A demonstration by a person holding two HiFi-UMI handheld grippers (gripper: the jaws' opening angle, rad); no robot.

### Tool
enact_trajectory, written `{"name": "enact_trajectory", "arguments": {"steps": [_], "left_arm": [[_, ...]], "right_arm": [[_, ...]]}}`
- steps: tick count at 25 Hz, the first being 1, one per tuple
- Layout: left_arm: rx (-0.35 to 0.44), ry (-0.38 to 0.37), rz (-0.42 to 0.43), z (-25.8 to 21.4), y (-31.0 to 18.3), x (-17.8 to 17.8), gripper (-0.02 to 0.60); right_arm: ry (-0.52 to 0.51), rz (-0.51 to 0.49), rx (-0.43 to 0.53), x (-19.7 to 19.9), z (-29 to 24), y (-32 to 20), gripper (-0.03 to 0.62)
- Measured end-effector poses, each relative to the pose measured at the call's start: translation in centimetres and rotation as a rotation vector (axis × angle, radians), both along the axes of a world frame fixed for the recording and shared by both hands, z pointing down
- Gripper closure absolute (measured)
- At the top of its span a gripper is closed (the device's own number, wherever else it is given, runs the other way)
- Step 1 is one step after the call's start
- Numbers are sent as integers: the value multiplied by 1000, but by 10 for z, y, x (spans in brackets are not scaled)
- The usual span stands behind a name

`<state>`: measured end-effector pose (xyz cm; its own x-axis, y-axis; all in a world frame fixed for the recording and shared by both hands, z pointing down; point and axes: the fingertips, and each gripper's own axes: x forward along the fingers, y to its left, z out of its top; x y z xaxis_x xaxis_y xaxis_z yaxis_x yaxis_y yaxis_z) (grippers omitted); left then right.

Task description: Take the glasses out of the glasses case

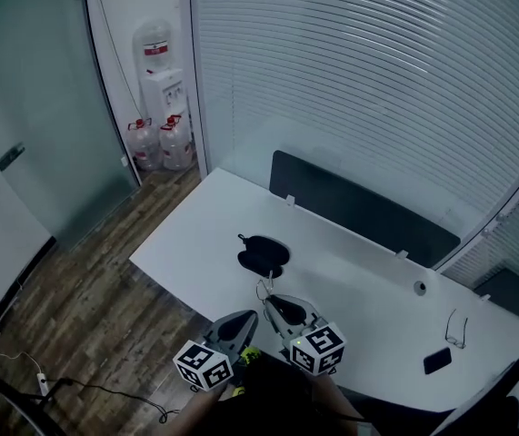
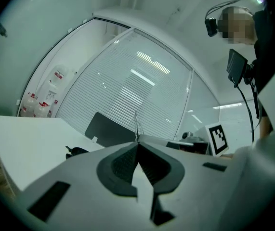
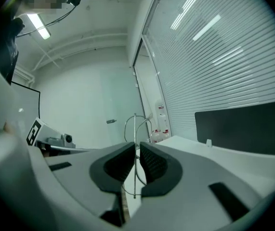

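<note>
The black glasses case [image 1: 261, 254] lies on the white table [image 1: 350, 280], a little beyond both grippers; it also shows in the left gripper view as the dark case [image 2: 77, 151]. Thin wire-framed glasses [image 1: 264, 288] hang in the air between the grippers, near the table's front edge. My left gripper [image 1: 252, 316] is shut, and a thin wire of the glasses [image 2: 136, 124] rises from its tips [image 2: 137, 146]. My right gripper [image 1: 268, 300] is shut on the glasses' wire rim [image 3: 136, 129], which runs down between its pads [image 3: 135, 150].
A second pair of glasses [image 1: 456, 327] and a small black object [image 1: 438, 361] lie at the table's right end. A dark divider panel [image 1: 359, 205] stands along the far edge by the blinds. A water dispenser [image 1: 164, 84] stands in the far corner.
</note>
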<state>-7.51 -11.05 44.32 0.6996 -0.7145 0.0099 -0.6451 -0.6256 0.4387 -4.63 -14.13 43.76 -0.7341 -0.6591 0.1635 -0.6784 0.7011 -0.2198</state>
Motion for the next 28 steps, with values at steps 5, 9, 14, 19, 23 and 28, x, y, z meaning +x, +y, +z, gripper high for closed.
{"name": "enact_trajectory", "arguments": {"steps": [5, 9, 14, 19, 23, 28], "left_arm": [[-2, 18, -2, 0, 42, 2, 572], [-26, 25, 14, 9, 70, 9, 571], [-20, 41, 52, 5, 87, 22, 572], [15, 19, 70, -4, 101, 31, 571], [21, 5, 68, -3, 110, 40, 571], [10, -8, 60, -4, 131, 58, 572]], "right_arm": [[-2, -7, 6, 1, 5, 40, 554], [-24, 5, -29, 7, 12, 69, 554], [-29, 7, -28, 11, 12, 88, 554], [-41, 2, -9, 17, 4, 102, 554], [-54, -8, 9, 24, 0, 111, 554], [-80, -17, -3, 42, -1, 134, 554]]}}
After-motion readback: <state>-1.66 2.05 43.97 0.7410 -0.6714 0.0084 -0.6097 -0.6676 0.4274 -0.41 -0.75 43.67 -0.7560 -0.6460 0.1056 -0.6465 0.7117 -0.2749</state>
